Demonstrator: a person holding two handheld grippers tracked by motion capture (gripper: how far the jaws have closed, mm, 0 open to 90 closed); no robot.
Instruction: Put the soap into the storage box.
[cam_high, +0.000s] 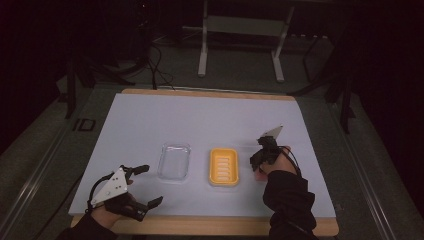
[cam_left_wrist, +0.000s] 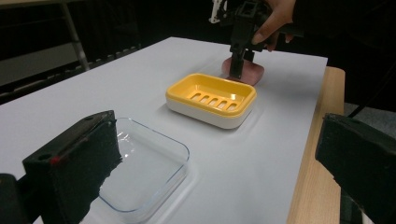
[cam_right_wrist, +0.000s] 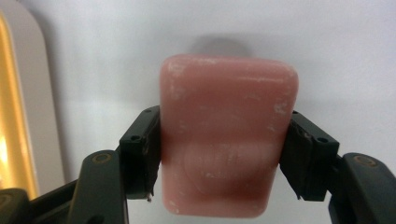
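A pink soap bar (cam_right_wrist: 226, 116) lies on the white table sheet (cam_high: 200, 115), just right of a yellow soap dish (cam_high: 224, 167) with a slotted floor. My right gripper (cam_right_wrist: 224, 140) is shut on the bar, one black jaw pressed to each long side. From the left gripper view the soap bar (cam_left_wrist: 247, 71) sits behind the yellow soap dish (cam_left_wrist: 211, 98), with the right gripper (cam_left_wrist: 237, 70) coming down on it from above. My left gripper (cam_high: 150, 185) rests open near the front left edge, holding nothing, close to a clear plastic tray (cam_high: 174, 162).
The wooden table edge (cam_left_wrist: 317, 177) runs along the front under the sheet. A metal stand (cam_high: 240, 45) and cables lie on the dark floor beyond the table. The yellow soap dish edge (cam_right_wrist: 11, 116) borders the soap's left side.
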